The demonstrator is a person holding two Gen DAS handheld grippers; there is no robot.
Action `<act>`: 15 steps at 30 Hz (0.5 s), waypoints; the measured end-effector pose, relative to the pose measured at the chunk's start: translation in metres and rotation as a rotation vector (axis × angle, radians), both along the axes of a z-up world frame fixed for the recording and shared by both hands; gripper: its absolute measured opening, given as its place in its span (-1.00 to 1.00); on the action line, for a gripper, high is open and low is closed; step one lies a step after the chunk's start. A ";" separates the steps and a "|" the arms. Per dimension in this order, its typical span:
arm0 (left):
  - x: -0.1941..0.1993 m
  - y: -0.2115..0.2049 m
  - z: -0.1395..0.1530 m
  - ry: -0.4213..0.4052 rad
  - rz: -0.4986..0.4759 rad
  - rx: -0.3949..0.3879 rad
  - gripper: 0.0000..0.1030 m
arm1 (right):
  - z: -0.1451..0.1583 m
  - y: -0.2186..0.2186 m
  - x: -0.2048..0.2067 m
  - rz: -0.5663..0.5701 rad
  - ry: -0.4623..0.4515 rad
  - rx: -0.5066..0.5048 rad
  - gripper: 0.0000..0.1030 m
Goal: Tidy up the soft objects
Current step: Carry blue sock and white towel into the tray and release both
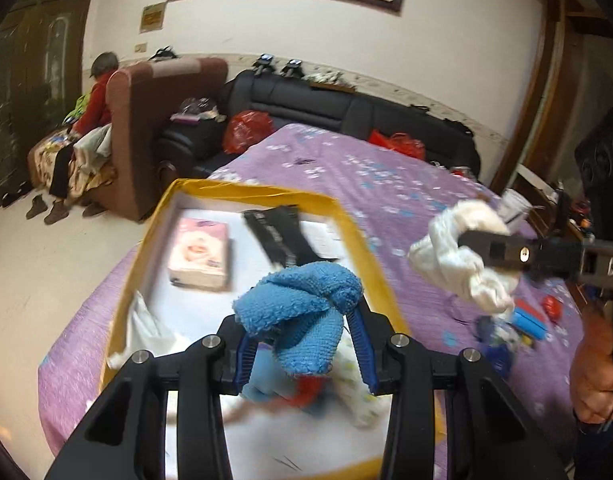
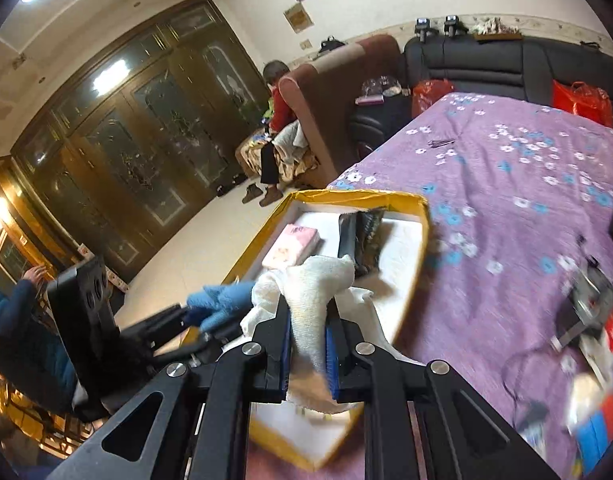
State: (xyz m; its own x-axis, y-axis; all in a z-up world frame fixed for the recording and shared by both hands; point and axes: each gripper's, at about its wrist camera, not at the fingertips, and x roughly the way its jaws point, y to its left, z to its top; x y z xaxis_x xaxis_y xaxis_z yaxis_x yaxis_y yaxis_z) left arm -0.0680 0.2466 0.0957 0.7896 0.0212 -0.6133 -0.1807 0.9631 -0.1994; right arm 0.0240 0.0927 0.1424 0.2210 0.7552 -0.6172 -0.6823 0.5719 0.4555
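blue towel (image 1: 302, 308) pinched in left tongs (image 1: 302, 344); right tongs (image 2: 308, 356) clamp white cloth (image 2: 310, 292).

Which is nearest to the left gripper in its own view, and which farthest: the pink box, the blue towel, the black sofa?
1. Blue towel: between the jaws of the left gripper.
2. Pink box: inside the yellow tray, far left part.
3. Black sofa: beyond the bed, against the wall.

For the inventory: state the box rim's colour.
Yellow box rim, white inside; clearest in the left wrist view.
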 end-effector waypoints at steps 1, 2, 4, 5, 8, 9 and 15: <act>0.005 0.007 -0.004 0.012 0.015 0.000 -0.21 | -0.002 0.013 0.009 0.002 0.011 -0.016 -0.69; 0.011 0.014 -0.009 0.026 0.028 -0.006 -0.21 | -0.004 0.023 0.014 0.011 0.013 -0.028 -0.69; 0.021 0.028 -0.019 0.055 0.058 -0.028 -0.21 | -0.010 0.041 0.027 0.003 0.010 -0.066 -0.69; 0.026 0.034 -0.024 0.074 0.071 -0.037 -0.21 | -0.016 0.051 0.035 0.002 0.022 -0.086 -0.69; 0.038 0.043 -0.034 0.123 0.103 -0.054 -0.21 | -0.034 0.079 0.056 0.016 0.065 -0.142 -0.69; 0.040 0.043 -0.034 0.132 0.114 -0.054 -0.20 | -0.039 0.086 0.060 0.021 0.072 -0.153 -0.69; 0.047 0.041 -0.044 0.203 0.154 -0.042 -0.20 | -0.048 0.135 0.071 0.052 0.044 -0.226 -0.69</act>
State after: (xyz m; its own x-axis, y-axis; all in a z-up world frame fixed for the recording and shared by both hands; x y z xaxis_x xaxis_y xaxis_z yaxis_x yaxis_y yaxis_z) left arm -0.0206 0.2875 0.0520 0.6400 0.1025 -0.7615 -0.3645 0.9129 -0.1835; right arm 0.0947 0.2273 0.0947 0.1545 0.6066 -0.7798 -0.6956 0.6273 0.3502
